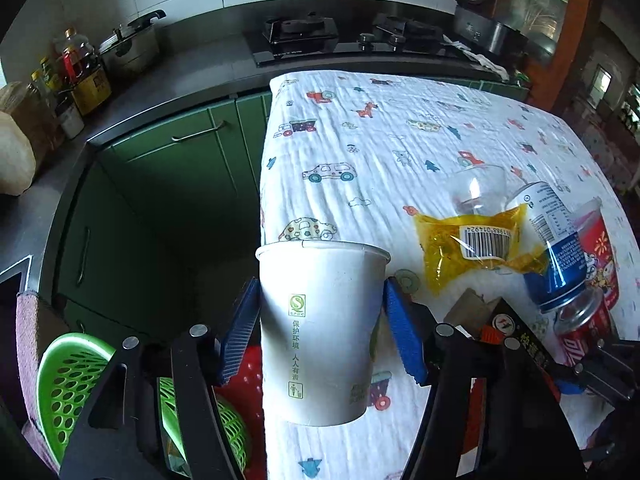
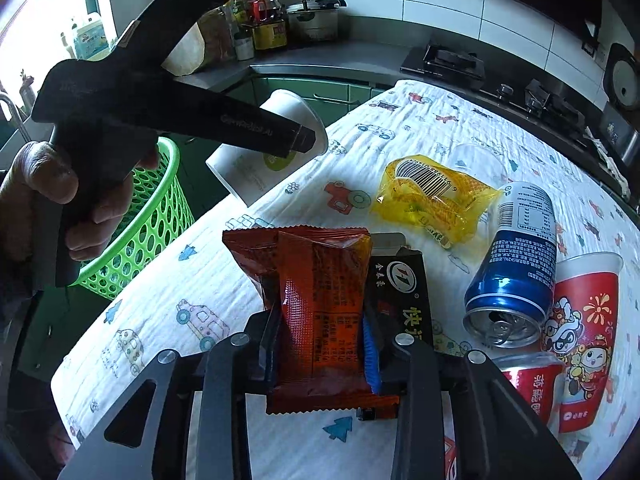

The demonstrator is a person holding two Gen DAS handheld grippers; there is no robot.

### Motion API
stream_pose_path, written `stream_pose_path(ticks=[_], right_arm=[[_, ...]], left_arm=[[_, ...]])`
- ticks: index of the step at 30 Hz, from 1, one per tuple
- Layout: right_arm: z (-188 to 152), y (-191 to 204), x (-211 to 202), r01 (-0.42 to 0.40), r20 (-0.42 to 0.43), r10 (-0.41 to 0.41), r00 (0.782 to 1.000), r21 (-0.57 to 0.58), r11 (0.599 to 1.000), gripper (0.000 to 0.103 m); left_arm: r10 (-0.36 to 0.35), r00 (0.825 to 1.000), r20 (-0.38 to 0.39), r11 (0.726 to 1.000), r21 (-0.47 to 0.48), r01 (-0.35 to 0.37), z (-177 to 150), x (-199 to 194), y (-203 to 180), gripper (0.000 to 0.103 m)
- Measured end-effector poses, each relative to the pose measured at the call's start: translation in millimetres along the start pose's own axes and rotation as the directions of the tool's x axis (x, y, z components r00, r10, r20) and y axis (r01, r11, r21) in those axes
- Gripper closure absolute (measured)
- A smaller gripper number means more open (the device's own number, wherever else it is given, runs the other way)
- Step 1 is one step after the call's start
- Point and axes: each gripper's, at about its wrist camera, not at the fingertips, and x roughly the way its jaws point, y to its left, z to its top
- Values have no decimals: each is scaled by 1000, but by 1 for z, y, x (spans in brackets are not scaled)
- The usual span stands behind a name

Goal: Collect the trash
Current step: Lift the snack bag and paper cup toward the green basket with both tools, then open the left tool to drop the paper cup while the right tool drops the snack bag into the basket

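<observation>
My left gripper (image 1: 322, 332) is shut on a white paper cup (image 1: 320, 332), held at the table's left edge above a green basket (image 1: 64, 384). The cup (image 2: 256, 168) and basket (image 2: 148, 224) also show in the right wrist view, with the left gripper (image 2: 308, 140) over the cup. My right gripper (image 2: 320, 344) is shut on a red-brown snack wrapper (image 2: 316, 304), held above the table. On the table lie a yellow wrapper (image 2: 432, 200), a blue can (image 2: 516, 256), a red can (image 2: 532, 384), a red printed cup (image 2: 588, 344), a black box (image 2: 400, 288) and a clear plastic cup (image 1: 476, 190).
The table wears a white cloth with cartoon cars (image 1: 360, 140). Green cabinets (image 1: 172, 184) and a grey counter with bottles (image 1: 80, 72), a pot (image 1: 128, 44) and a stove (image 1: 320, 36) stand behind. The basket sits on the floor left of the table.
</observation>
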Motion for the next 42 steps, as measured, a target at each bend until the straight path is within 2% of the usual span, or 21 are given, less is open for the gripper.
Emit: stream_pose_path(ticks=[11,20,28,35,42], right_arm=[[-1,11,-34,-32,63,34,997,-23,999,72],[11,40,-51,-88,110,96,989,-71,994,72],[34,75,-47,-151,129,167,977,-129,980,72],[49,107,-34,-193,109,214,971,-177,965,72],[66,143,-14,-240,84,261,962,-204,949,72]], left_arm=[[34,996,80,999,-26,-32,-18,-63,5,41],[153,982,115,984,-104,-141,-44,-115,52,41],[260,965,45,943,-226,-243,-83,-129,120,41],[287,958,-28,910,-305,-281,-117,-124,160,40],[299,952,-65,880,-367,-301,-145,-126,188,35]])
